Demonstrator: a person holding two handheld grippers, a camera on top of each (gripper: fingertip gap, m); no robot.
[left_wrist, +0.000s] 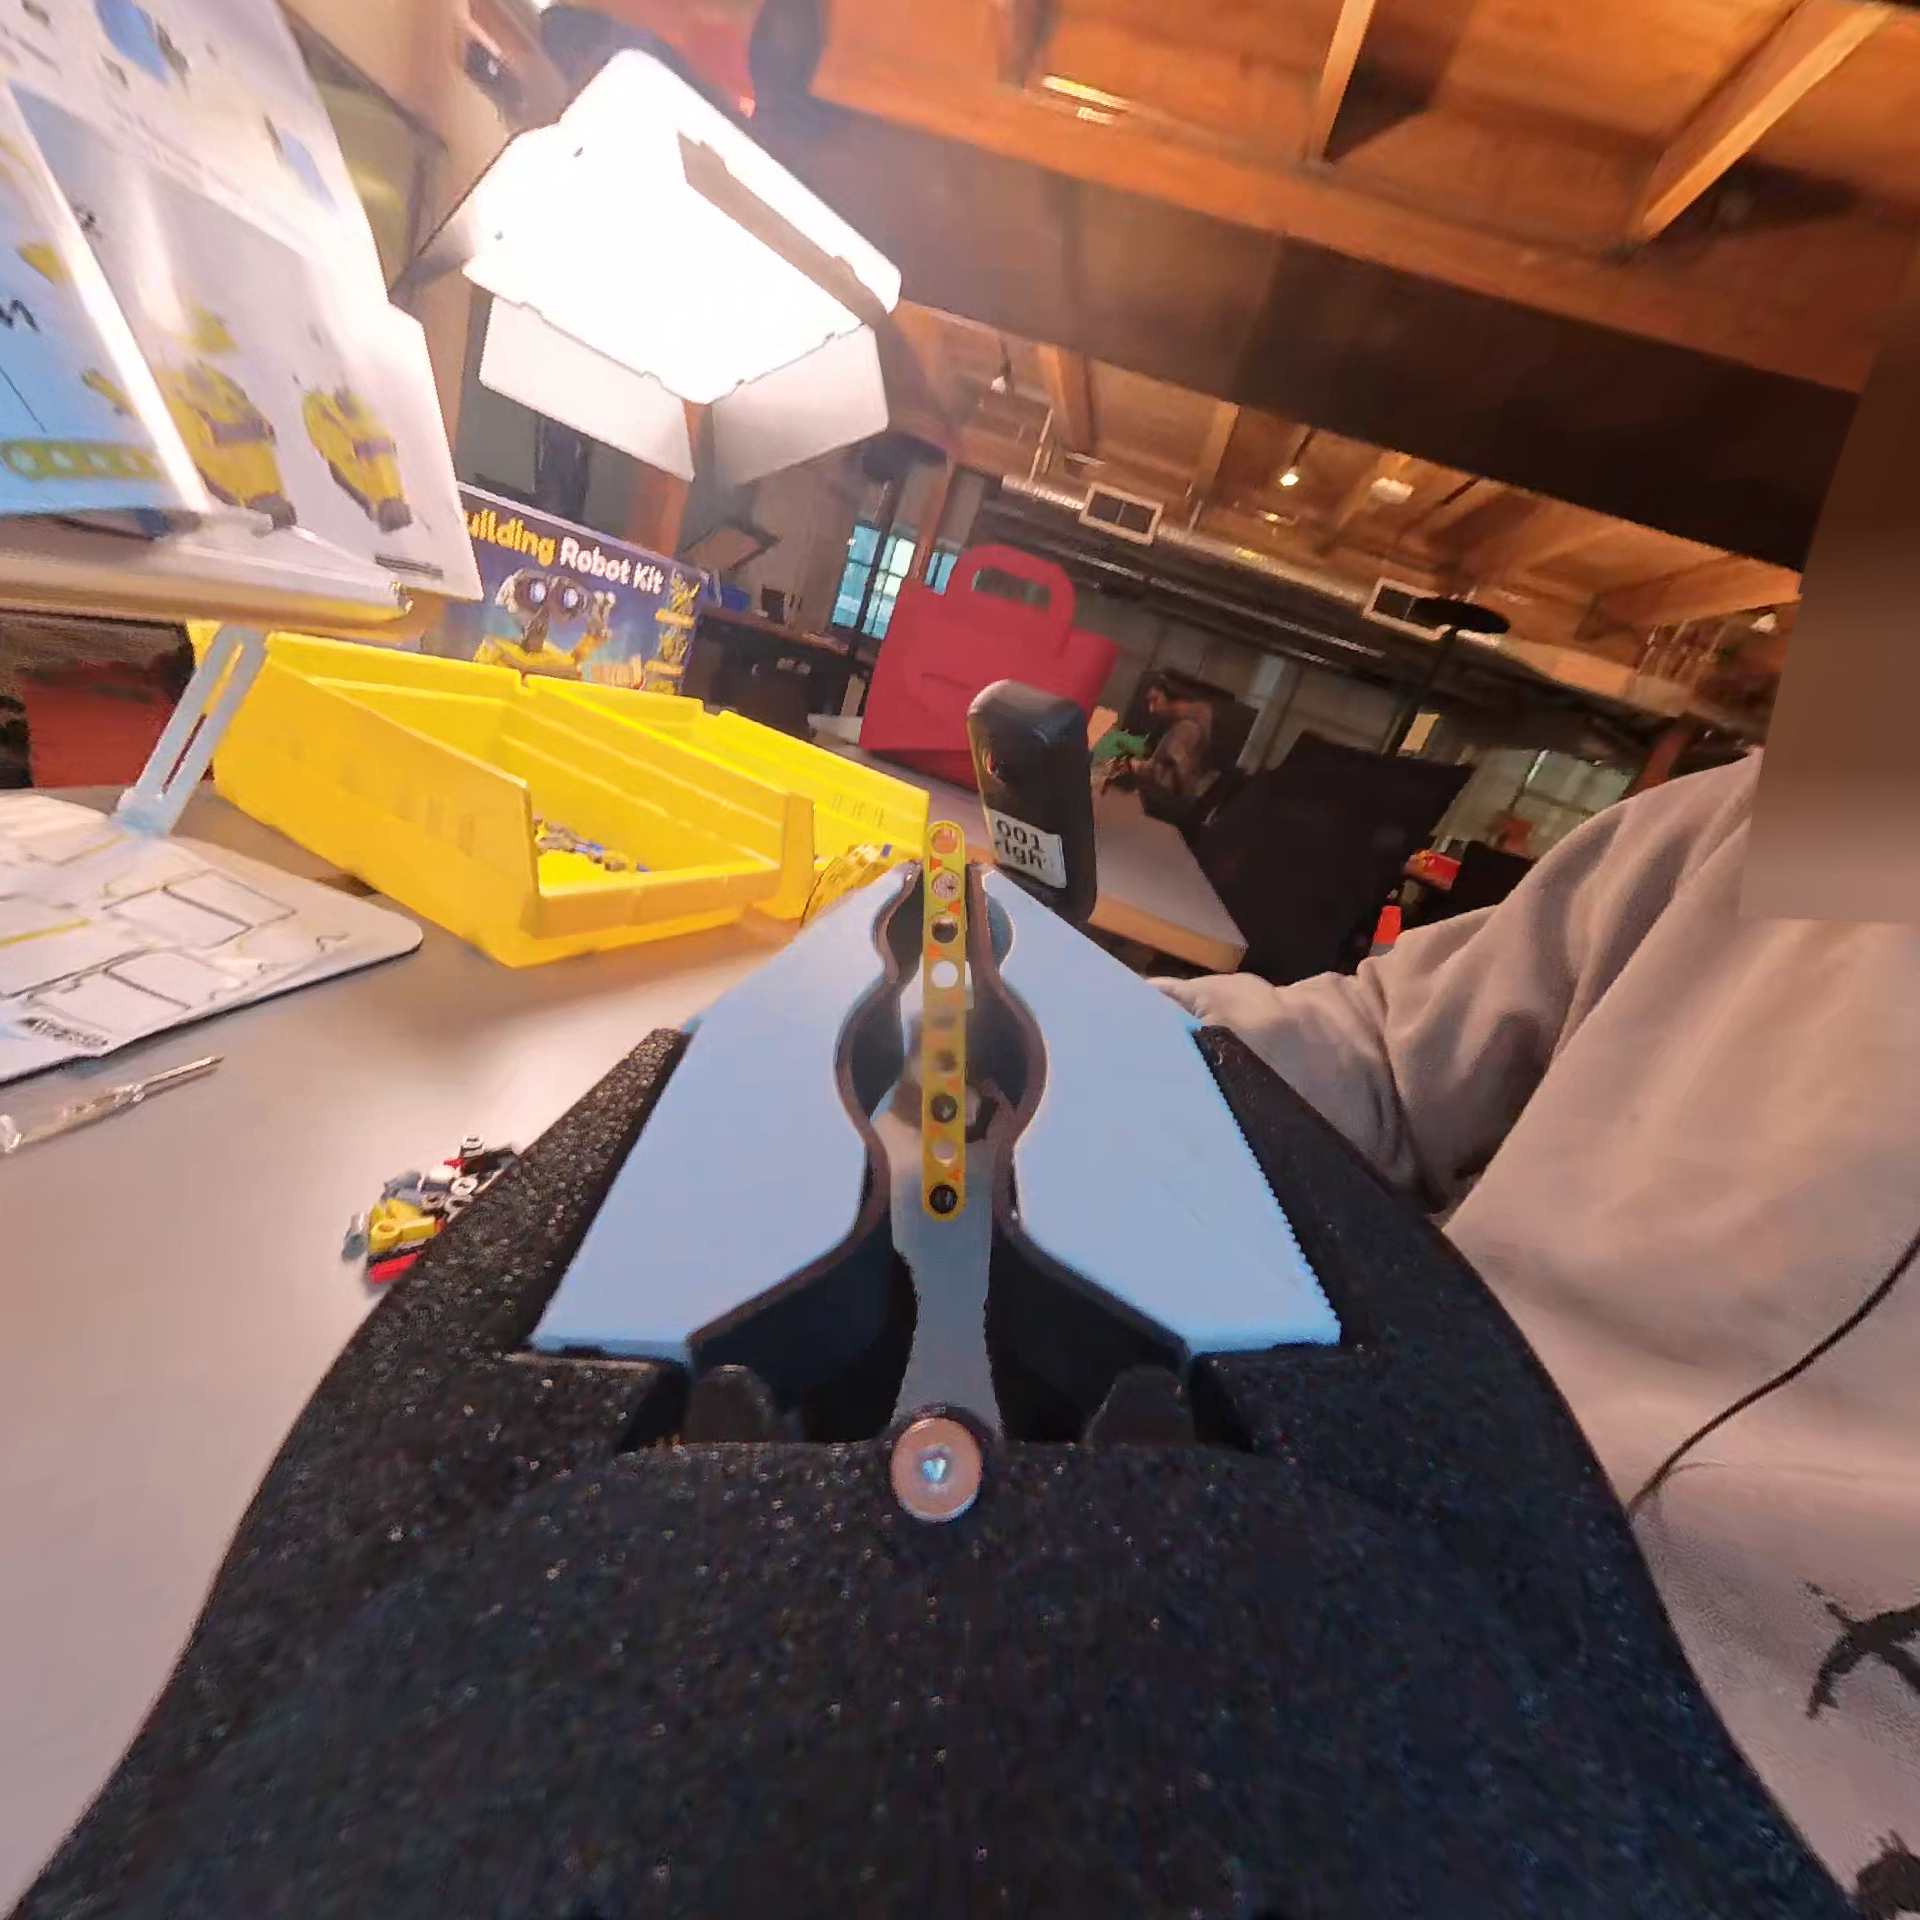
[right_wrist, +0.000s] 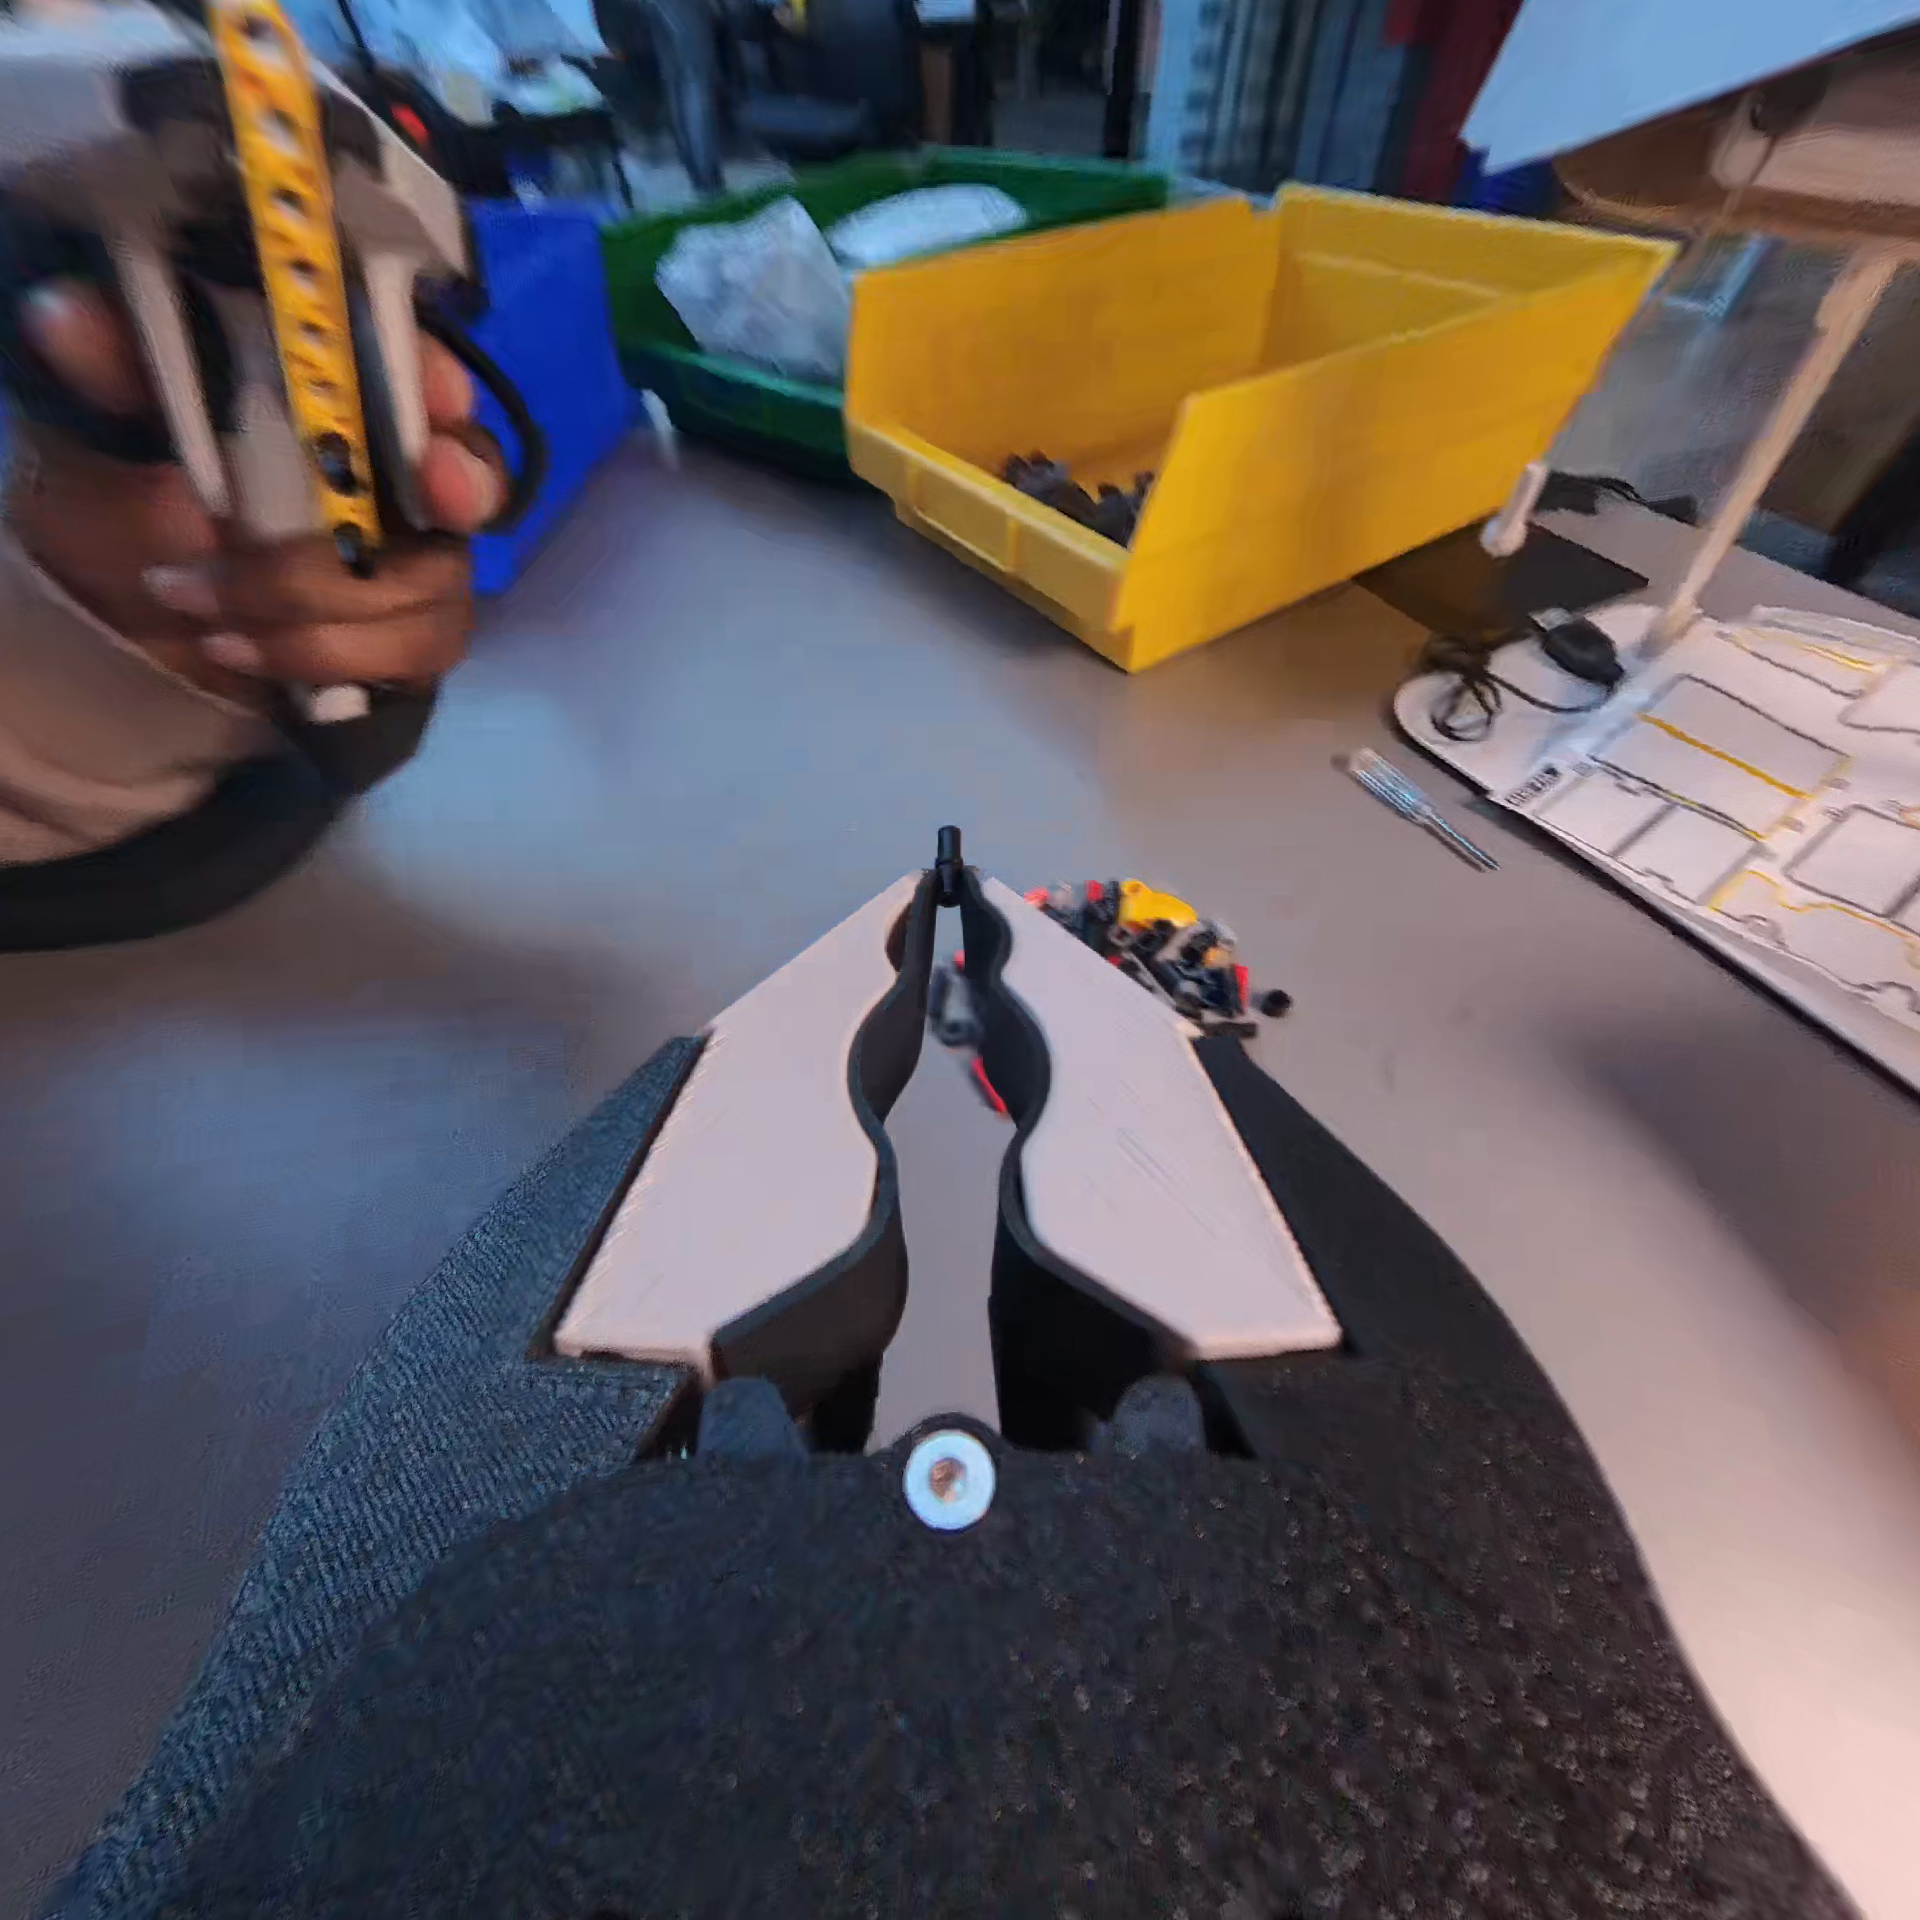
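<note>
Left claw (left_wrist: 943, 883) gripping yellow beam (left_wrist: 944, 1023) — right claw (right_wrist: 948, 883) pinching black pin (right_wrist: 948, 850)

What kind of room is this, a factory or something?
Probably a workshop or maker space: yellow parts bins on a grey worktable, building-kit instruction sheets on a stand, and exposed wooden ceiling beams overhead.

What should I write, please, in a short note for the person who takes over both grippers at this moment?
Left gripper: shut on the long yellow plastic beam with a row of holes, held upright above the grey table.
Right gripper: shut on a small black plastic pin at its fingertips, low over the table.
Loose pile of small black, red and yellow parts: on the table, just right of the right gripper.
Yellow plastic bin: behind, holding dark parts.
Done: beam and pin picked up. The pin is not yet in the beam.
</note>
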